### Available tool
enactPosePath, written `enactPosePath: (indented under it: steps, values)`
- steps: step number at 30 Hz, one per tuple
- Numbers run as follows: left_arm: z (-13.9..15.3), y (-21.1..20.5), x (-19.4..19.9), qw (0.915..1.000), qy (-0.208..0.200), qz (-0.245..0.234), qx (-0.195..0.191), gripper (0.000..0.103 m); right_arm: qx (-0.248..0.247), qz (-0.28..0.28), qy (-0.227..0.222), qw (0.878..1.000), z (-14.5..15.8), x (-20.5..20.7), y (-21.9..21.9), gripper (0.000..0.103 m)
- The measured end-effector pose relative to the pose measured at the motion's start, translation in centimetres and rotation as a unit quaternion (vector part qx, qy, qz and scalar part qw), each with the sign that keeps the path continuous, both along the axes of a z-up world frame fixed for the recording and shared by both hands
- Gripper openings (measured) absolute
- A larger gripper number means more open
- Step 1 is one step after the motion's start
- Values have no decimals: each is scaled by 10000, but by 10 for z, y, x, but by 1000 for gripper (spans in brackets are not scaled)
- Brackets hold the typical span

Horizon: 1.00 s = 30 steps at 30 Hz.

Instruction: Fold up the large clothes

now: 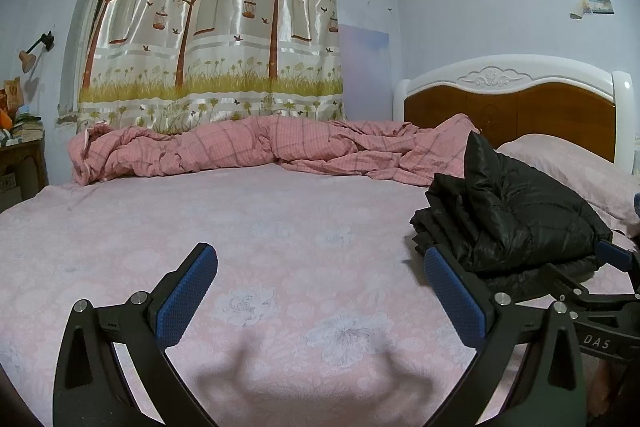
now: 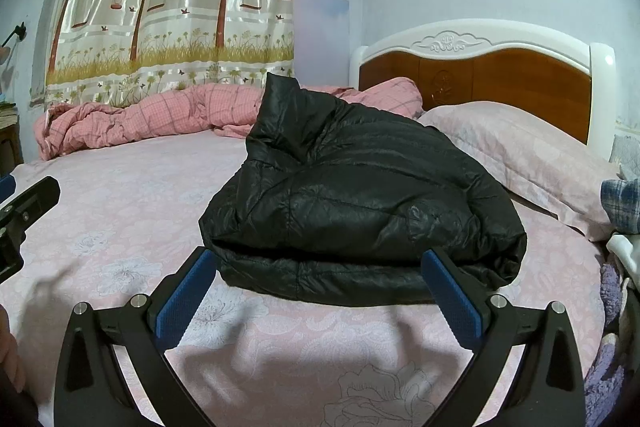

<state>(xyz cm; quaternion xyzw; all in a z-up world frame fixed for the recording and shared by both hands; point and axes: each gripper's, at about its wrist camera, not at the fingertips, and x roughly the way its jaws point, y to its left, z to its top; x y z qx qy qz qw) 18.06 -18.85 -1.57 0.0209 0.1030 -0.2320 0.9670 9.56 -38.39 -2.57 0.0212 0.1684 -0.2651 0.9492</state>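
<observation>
A home bedroom: ahead of the fingers spreads a bed in a pink floral sheet, with a crumpled pink checked quilt beyond, a pillow and white-and-wood headboard to their right, and a tree-print curtain on the far wall.

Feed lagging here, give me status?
Left gripper and right gripper open, empty. Black jacket folded on bed, one corner sticking up. Nothing in the way.
</observation>
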Motion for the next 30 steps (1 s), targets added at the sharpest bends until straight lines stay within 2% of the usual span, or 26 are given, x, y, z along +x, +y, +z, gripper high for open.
enactPosePath:
  steps: [30]
  values:
    - [0, 2, 0, 10000, -4, -3, 14, 103, 16, -4, 7, 10000, 1, 0, 1, 103]
